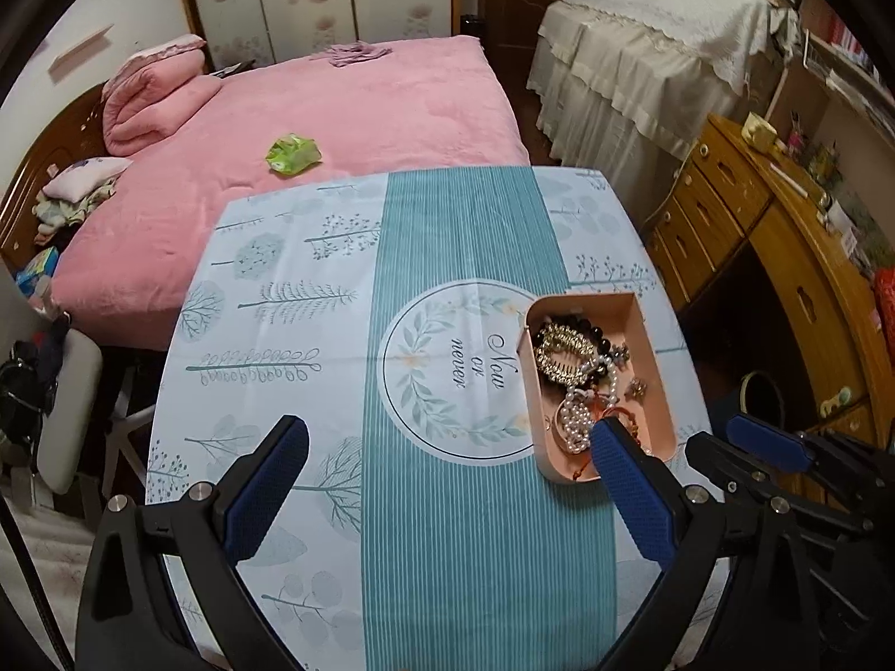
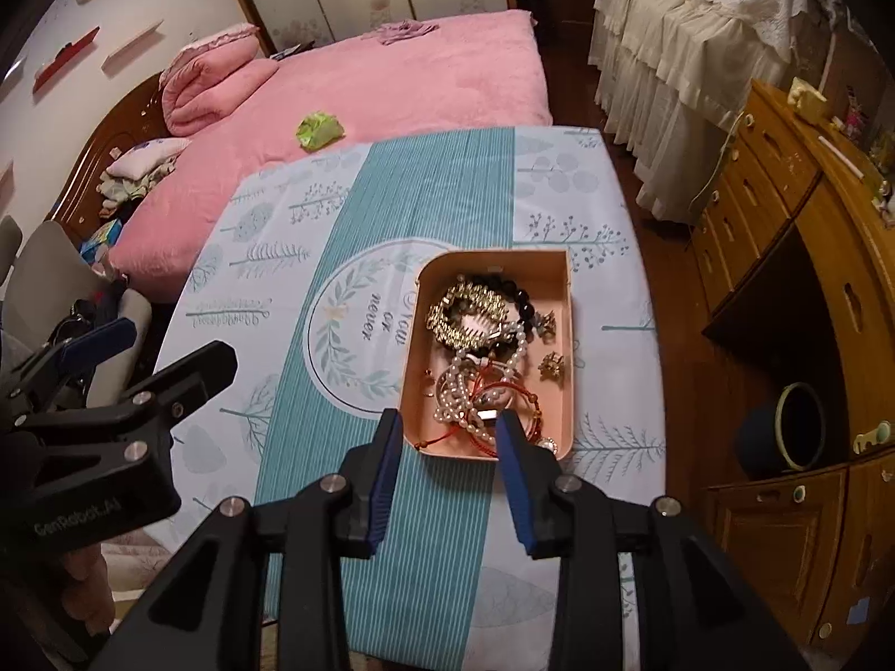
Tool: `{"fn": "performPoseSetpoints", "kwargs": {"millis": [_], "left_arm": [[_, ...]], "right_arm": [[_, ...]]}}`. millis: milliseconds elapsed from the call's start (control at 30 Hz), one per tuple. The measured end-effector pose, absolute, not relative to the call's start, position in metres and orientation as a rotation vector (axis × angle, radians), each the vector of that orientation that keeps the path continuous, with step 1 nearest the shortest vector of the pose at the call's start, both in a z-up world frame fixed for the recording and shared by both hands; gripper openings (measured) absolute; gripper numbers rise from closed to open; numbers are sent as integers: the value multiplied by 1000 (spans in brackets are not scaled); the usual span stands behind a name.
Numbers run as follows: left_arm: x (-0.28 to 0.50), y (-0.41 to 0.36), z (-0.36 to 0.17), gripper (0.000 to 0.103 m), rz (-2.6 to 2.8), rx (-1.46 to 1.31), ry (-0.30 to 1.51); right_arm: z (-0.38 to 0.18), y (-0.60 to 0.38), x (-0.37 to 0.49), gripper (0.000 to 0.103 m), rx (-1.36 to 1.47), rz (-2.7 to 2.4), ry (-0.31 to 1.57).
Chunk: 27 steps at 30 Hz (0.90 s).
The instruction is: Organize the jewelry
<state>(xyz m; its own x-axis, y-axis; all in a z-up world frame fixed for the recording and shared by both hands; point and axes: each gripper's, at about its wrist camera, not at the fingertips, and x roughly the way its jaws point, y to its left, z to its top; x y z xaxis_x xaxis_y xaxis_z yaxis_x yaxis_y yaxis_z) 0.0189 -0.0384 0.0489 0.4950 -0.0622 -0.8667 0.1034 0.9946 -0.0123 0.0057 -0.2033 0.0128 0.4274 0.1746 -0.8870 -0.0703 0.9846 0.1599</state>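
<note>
Both tongs, left (image 1: pixel 447 447) and right (image 2: pixel 450 428), gape empty above a rounded pink tray (image 2: pixel 569 302) of beaded jewelry (image 2: pixel 481 358).

one pink tray (image 2: pixel 562 263), two gold brooches (image 2: pixel 551 364)

Left gripper (image 1: pixel 447 442) jaws wide apart — right gripper (image 2: pixel 450 430) jaws parted, nothing between, both angled downward.

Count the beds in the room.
2: a pink bed straight beyond the table, and a cream-covered bed to its right, against the far wall. Others may lie out of view.
</note>
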Motion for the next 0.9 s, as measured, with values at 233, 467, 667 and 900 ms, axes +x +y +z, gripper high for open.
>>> {"fn": "performPoseSetpoints", "kwargs": {"millis": [233,467,667,900], "left_arm": [[1,-42,64,100,-89,55,1005],[-11,-44,71,100,-86,65,993],[-13,-43,75,100,-86,76,977],[-12,-40,76,100,-85,73,983]], "right_arm": [[34,-200,-6,35,96,120,1065],[40,-200,-13,37,109,104,1056],[42,-200,-15,37,116,95,1053],[43,-199,-14,37,116,87,1051]]}}
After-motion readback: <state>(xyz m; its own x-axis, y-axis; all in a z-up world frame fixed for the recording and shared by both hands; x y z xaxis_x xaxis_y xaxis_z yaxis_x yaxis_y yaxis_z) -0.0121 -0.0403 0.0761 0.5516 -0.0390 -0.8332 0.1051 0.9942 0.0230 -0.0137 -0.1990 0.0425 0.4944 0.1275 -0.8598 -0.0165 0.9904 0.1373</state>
